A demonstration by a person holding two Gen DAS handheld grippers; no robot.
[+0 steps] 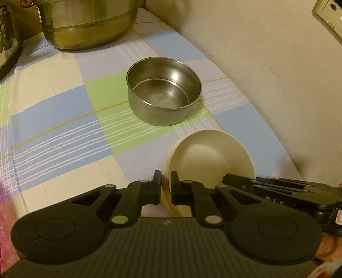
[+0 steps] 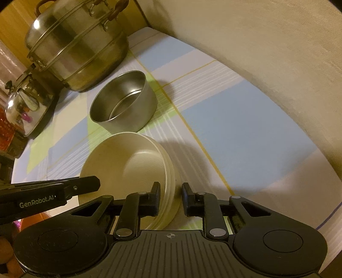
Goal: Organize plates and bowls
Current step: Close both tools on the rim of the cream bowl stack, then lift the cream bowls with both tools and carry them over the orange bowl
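A stack of cream bowls (image 1: pixel 205 158) is tilted on its edge on the checked tablecloth (image 1: pixel 53 117). My left gripper (image 1: pixel 165 181) is shut on the stack's rim, one pad inside and one outside. In the right wrist view the cream bowls (image 2: pixel 128 162) have their opposite rim between the jaws of my right gripper (image 2: pixel 171 190). There the left pad lies against the inside, and a small gap shows at the right pad. A steel bowl (image 1: pixel 164 92) stands upright and empty just beyond the stack, also seen as the steel bowl (image 2: pixel 124 102) from the right.
A large steel steamer pot (image 2: pixel 79 47) stands at the back of the table, with a shiny kettle (image 2: pixel 23 107) to its left. A beige wall (image 1: pixel 277 85) runs along the table's right side and carries a socket plate (image 1: pixel 329 17).
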